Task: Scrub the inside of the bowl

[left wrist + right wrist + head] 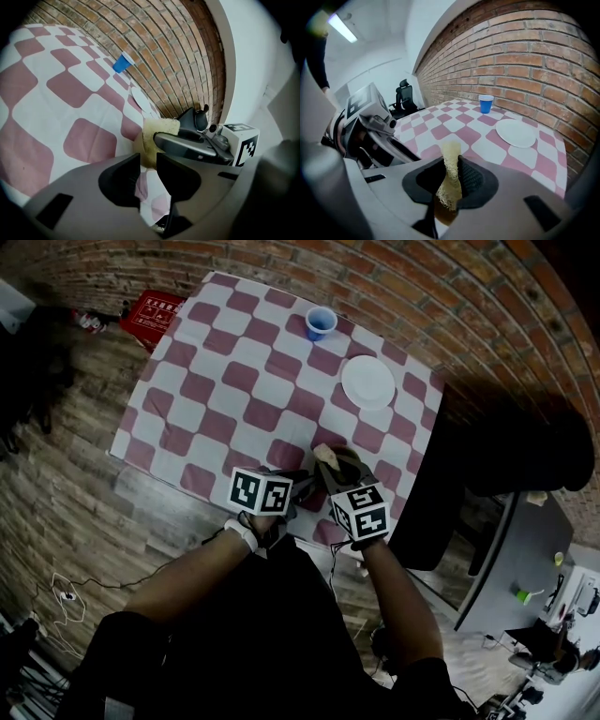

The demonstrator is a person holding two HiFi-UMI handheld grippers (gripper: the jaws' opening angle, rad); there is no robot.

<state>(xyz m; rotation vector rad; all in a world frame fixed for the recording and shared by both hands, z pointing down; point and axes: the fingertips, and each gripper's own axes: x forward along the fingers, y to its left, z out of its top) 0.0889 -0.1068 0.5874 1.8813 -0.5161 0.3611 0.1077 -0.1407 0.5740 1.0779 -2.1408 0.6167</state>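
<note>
At the near edge of the tabletop [216,381], both grippers sit close together, side by side. A cloth with pink and white squares covers the tabletop.

The right gripper [451,169] has its jaws squeezed tight on a yellow sponge [452,154]. The sponge is rough and looks like a net. It stands up between the jaws, with its top poking out above them and its bottom hanging down below.

Just under the sponge, a bit of something brown shows. It looks like the bowl [444,215], but most of it is hidden by the gripper. The sponge's lower end hangs right at it.

The left gripper [147,164] points in from the left toward the right gripper. Its jaws are close to each other, with only a thin gap. A brown edge, which seems to be the bowl's rim, sits pinched at their tips. The yellow sponge shows just past it, and the right gripper's grey body is right behind.

Farther off on the tabletop lies a white plate [367,382], on the right side. A blue cup [320,322] stands upright past the plate, near the far edge. The two are well apart from the grippers. A brick wall [525,56] runs along the far side of the tabletop.
</note>
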